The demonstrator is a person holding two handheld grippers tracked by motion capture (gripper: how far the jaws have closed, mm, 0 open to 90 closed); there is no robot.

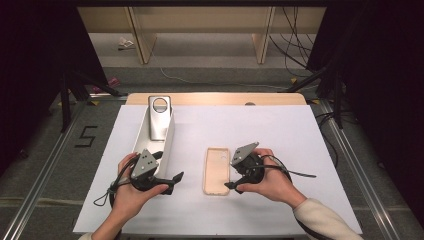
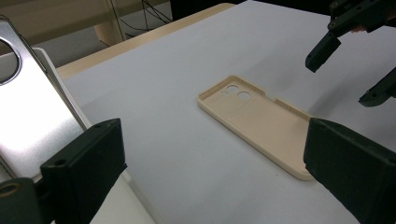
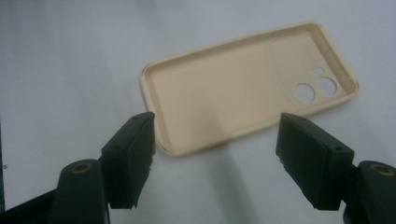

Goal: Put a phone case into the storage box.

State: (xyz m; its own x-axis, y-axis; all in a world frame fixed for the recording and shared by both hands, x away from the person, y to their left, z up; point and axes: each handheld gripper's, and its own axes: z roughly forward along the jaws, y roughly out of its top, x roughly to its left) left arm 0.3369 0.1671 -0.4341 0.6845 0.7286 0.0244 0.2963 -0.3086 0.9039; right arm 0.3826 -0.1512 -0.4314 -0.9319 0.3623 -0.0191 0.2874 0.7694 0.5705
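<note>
A beige phone case (image 1: 217,170) (image 2: 261,123) (image 3: 243,88) lies hollow side up on the white table cover (image 1: 280,135). Its camera holes face the far end. My right gripper (image 1: 231,175) (image 3: 215,154) hovers just right of the case's near end, open, with nothing between its jaws. It also appears at the top right of the left gripper view (image 2: 345,70). A silver phone (image 1: 159,117) (image 2: 28,116) leans back side up in a white tray (image 1: 145,137) at the left. My left gripper (image 1: 172,182) (image 2: 210,172) stands open at the tray's near end, pointing toward the case.
The wooden table edge (image 1: 215,98) shows beyond the cover. Metal rails (image 1: 45,165) run along both sides on the floor. Wooden shelving (image 1: 200,25) and loose cables (image 1: 295,45) lie farther back.
</note>
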